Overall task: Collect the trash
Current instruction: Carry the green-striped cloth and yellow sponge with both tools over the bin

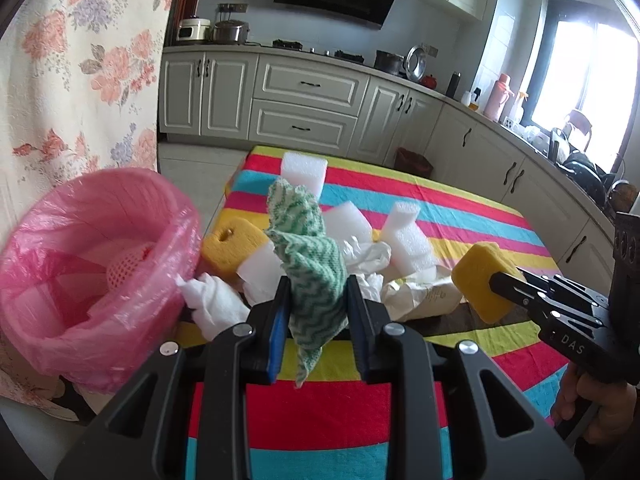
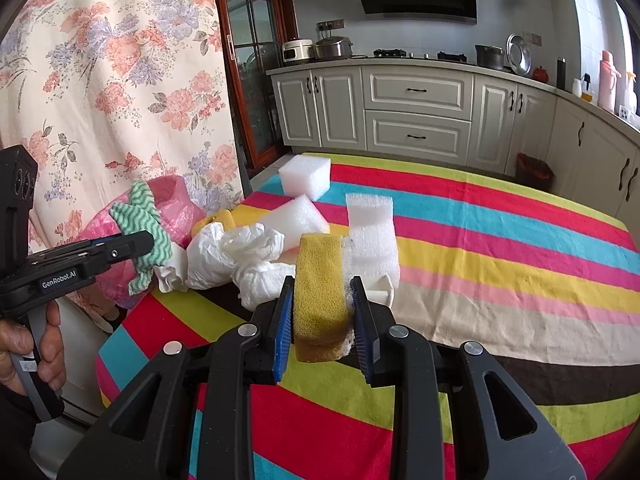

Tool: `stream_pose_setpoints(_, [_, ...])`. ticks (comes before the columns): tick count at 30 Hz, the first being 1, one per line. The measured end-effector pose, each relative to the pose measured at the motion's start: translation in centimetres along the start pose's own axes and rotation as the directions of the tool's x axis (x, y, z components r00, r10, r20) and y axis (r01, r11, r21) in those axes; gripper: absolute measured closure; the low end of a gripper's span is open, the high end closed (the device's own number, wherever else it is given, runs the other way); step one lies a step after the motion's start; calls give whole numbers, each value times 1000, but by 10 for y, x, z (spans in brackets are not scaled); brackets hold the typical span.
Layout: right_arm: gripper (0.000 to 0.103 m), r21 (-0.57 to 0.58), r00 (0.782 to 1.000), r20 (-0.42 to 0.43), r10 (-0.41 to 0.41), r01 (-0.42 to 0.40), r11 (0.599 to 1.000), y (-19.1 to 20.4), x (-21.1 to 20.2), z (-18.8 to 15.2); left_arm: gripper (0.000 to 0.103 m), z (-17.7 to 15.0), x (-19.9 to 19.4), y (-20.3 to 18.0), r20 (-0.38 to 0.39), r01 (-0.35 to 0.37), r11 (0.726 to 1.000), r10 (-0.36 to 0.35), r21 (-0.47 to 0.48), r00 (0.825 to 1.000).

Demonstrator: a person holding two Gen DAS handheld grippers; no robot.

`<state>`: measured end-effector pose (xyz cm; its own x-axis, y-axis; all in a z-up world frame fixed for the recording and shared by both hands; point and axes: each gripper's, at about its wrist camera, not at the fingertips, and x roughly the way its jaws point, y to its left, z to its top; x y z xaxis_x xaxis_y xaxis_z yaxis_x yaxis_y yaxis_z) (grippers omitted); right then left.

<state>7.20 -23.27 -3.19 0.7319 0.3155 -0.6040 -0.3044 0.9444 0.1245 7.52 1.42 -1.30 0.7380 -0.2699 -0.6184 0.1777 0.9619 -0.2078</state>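
My left gripper [image 1: 317, 288] is shut on a green-and-white zigzag cloth [image 1: 308, 240] and holds it above the table, just right of the pink-lined trash bin [image 1: 80, 264]. My right gripper [image 2: 322, 292] is shut on a yellow sponge [image 2: 320, 276] above the striped tablecloth [image 2: 500, 248]. In the left wrist view the right gripper [image 1: 494, 280] with the sponge [image 1: 482, 276] shows at the right. In the right wrist view the left gripper [image 2: 146, 242] with the cloth [image 2: 146, 220] shows in front of the bin [image 2: 176, 208].
Trash lies on the table: white foam blocks [image 1: 304, 168] [image 1: 408, 236], crumpled white paper [image 1: 216, 300], another yellow sponge [image 1: 232, 246], a paper wrapper [image 1: 424, 296]. A floral curtain [image 1: 80, 60] hangs at the left. Kitchen cabinets [image 1: 304, 100] stand behind.
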Motion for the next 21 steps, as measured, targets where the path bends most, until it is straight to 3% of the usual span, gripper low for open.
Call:
stream_pose_setpoints(10, [76,-46,999,38,36,-34,998,32,-2,32,76,17,-50,46,95,-87,995,91,-50,991])
stream_pose_setpoints(21, [76,-116,992,56,115,-108,987,88,14,72,76,34,-95,120,166,-194,974,212,-115,963])
